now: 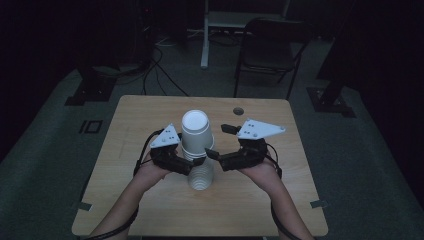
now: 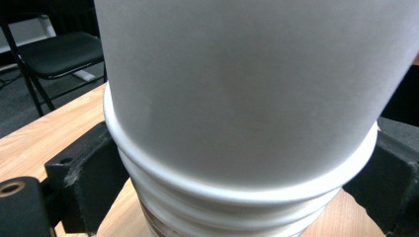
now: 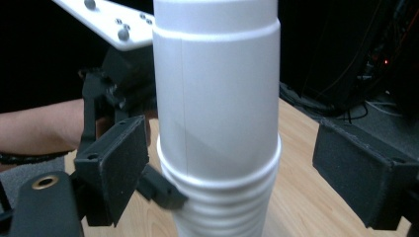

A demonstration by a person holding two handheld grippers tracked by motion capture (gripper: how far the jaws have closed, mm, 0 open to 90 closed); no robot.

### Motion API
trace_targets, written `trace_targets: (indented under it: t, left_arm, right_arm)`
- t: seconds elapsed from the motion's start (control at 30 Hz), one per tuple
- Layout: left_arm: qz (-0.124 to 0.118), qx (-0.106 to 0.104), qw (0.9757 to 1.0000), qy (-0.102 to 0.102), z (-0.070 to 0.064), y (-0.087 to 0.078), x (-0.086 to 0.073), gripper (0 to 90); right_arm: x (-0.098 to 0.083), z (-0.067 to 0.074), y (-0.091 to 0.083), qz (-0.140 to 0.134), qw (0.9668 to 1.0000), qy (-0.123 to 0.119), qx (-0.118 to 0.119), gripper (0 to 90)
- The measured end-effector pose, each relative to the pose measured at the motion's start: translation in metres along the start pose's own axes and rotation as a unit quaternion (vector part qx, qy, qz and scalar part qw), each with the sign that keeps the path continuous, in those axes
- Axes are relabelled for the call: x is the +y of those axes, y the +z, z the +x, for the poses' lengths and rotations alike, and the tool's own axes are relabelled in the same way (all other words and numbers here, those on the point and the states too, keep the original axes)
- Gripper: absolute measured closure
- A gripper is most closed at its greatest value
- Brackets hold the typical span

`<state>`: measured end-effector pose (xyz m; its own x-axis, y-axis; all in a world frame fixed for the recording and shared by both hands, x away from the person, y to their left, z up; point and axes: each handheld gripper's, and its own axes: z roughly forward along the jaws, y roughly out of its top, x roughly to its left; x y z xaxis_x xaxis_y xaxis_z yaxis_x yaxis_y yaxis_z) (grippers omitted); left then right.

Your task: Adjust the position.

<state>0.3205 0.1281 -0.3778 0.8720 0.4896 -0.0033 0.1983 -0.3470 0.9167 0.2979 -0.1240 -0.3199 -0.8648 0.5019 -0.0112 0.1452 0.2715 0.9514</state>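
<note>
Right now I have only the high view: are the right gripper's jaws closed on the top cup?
Observer: No. In the right gripper view the right gripper is open, with a gap between each of its pads and the top cup.
Operator: And the left one?
Observer: In the left gripper view the left gripper has its jaws against the rolled rims of the stack, just under the top cup's rim.
Operator: Is the top cup lifted off the stack?
Observer: It doesn't look so. In the right gripper view it is nested, with its rim right above the next rim down.
</note>
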Motion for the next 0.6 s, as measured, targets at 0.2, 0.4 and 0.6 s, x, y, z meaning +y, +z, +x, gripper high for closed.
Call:
trace_targets:
  t: [0.2,0.4,0.6]
  left_arm:
    - [-0.002,0.001,1.0000,-0.001,-0.001,0.000,0.000,6.1]
    - [-0.001,-0.002,1.0000,0.002,-0.002,0.000,0.000,6.1]
    - [-0.001,-0.003,1.0000,0.002,-0.003,0.001,0.001,6.1]
  right_arm:
    - [0.011,0.003,0.009,-0.004,0.9999,-0.006,0.013,13.3]
    - [0.021,0.006,0.018,-0.005,0.9997,-0.015,0.021,13.5]
    - [0.029,0.005,0.024,-0.010,0.9994,-0.019,0.028,13.5]
